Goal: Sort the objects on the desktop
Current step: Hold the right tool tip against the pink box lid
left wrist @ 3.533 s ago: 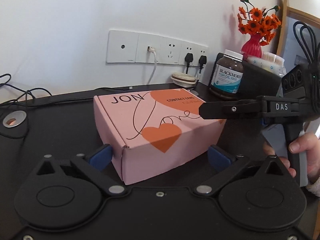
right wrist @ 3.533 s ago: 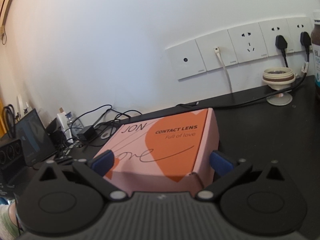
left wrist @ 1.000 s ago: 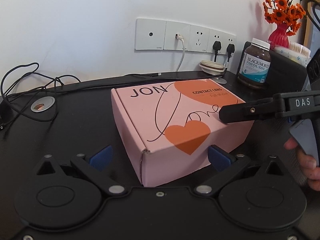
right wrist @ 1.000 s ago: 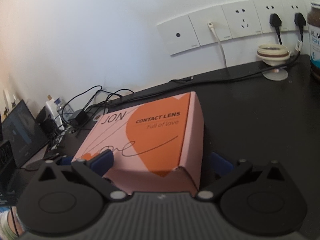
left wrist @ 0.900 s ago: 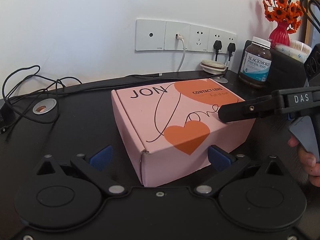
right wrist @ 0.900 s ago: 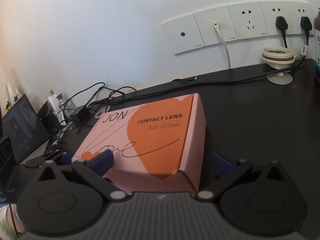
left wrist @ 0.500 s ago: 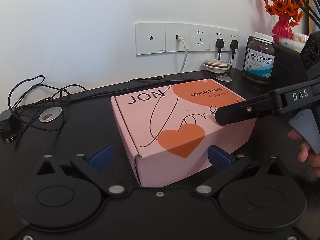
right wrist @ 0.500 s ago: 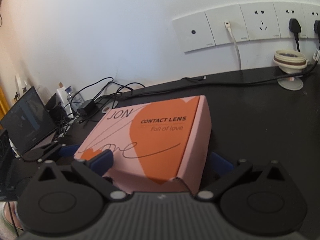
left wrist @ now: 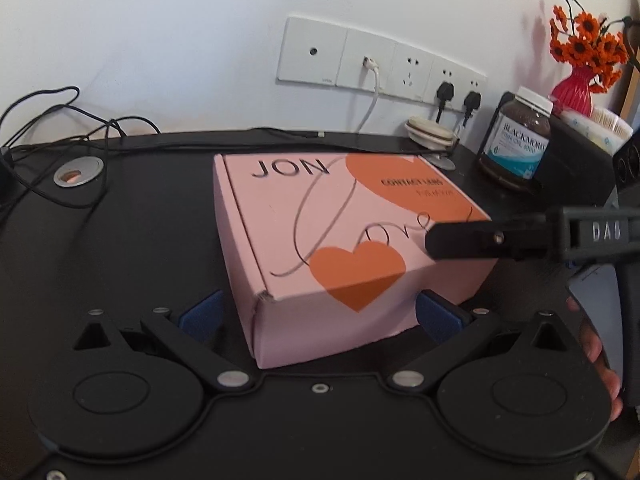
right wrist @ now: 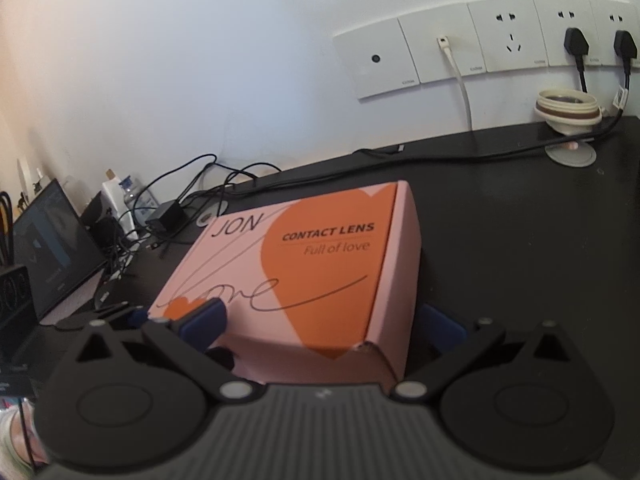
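We've got both grippers spread wide round the pink box (left wrist: 344, 240) mid-desk: left gripper (left wrist: 320, 314) straddles its near corner, right gripper (right wrist: 320, 326) its rt end, long axis running L–R btwn us.

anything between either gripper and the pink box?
Nothing visible. The pink box sits between the open fingers of the left gripper. The right gripper straddles its other end, one finger over the lid, one beside the wall.
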A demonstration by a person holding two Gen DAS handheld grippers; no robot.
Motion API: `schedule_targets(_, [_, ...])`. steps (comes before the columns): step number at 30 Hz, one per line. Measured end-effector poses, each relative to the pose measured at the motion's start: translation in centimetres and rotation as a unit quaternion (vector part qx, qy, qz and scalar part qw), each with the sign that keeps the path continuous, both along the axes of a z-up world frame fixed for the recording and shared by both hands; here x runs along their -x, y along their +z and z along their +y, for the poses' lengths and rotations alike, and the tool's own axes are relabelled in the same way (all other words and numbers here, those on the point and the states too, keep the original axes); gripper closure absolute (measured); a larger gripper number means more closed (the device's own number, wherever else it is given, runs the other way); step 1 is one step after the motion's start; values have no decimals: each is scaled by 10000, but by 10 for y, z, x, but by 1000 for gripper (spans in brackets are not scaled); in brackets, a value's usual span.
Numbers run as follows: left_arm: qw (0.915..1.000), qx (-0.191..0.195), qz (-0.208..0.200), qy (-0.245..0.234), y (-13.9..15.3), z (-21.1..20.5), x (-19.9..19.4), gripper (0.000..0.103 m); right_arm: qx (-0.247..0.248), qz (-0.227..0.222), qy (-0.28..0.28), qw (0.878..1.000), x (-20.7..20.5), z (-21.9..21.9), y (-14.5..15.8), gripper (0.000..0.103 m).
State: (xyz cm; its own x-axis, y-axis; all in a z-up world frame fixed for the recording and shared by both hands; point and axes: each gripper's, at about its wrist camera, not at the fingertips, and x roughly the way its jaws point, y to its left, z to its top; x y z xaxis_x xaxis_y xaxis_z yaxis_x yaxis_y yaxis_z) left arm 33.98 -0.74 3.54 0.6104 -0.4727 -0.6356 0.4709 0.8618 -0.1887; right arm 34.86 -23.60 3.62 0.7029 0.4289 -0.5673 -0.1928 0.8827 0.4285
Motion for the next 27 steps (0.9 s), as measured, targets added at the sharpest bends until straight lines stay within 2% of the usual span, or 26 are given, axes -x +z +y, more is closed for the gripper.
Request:
schedule_targets(3, [9995, -290, -87, -37, -2, -10, 3, 0, -177, 213, 56, 9996, -6, -5, -2, 1])
schedule_targets(8, [9990, -293, -347, -53, 5, -6, 6, 0, -153, 118, 256, 9995, -8, -6, -3, 1])
schedule_targets(12, [9998, -43, -188, -65, 5, 4, -2, 0, 126, -196, 398, 9989, -5, -2, 1, 1])
schedule_targets(16, [9998, 93, -103, -109, 4, 8, -5, 0, -12, -94, 413, 9991, -7, -6, 0, 1])
schedule_targets(22, [9972, -287, -548, -413, 5, 2, 2, 0, -146, -82, 476, 9987, -9, -9, -3, 1])
schedule_targets(27, [9882, -659, -1219, -646, 10, 2, 13, 0, -243, -19, 489, 9985, -10, -11, -3, 1])
